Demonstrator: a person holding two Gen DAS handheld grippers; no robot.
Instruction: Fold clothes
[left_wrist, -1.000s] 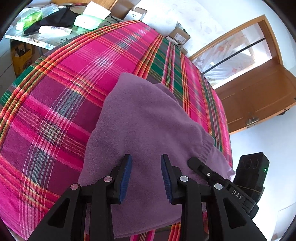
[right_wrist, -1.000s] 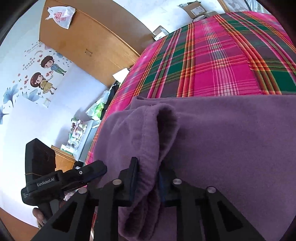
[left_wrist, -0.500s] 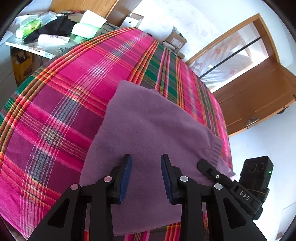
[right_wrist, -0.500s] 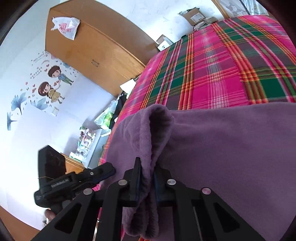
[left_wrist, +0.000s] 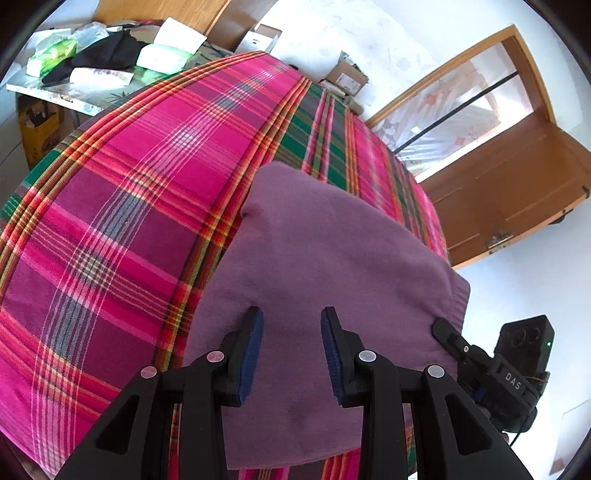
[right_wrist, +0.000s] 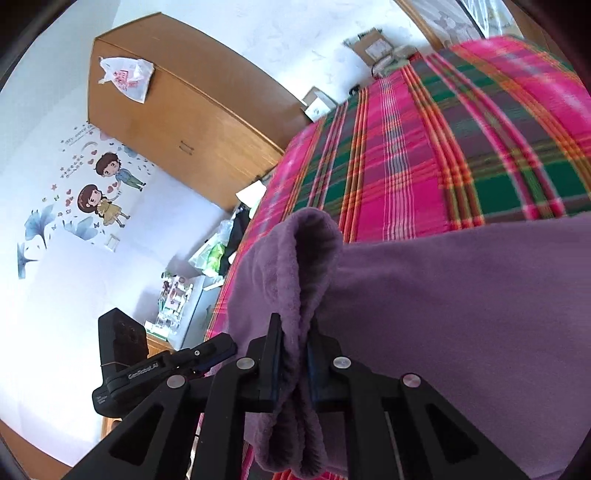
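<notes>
A purple fleece garment (left_wrist: 332, 258) lies on the pink and green plaid bedspread (left_wrist: 129, 184). My left gripper (left_wrist: 291, 325) hovers over the garment's near part, open, its blue pads (left_wrist: 251, 350) apart with nothing clamped between them. In the right wrist view my right gripper (right_wrist: 295, 328) is shut on a bunched fold of the garment's ribbed hem (right_wrist: 314, 251), which stands up between the pads above the rest of the purple garment (right_wrist: 461, 314). The right gripper (left_wrist: 461, 343) also shows at the garment's right corner in the left wrist view. The left gripper (right_wrist: 207, 354) sits just left of the hem.
A cluttered side table (left_wrist: 92, 66) stands beyond the bed's far left corner. Cardboard boxes (left_wrist: 347, 74) lie against the far wall. A wooden door (left_wrist: 517, 192) is at the right, and a wooden wardrobe (right_wrist: 177, 110) stands by the wall with cartoon stickers.
The right gripper's pads closed tight on the ribbed hem and lifted it a little. The garment's right corner shifted with it. The left gripper stayed open and nearly still.
</notes>
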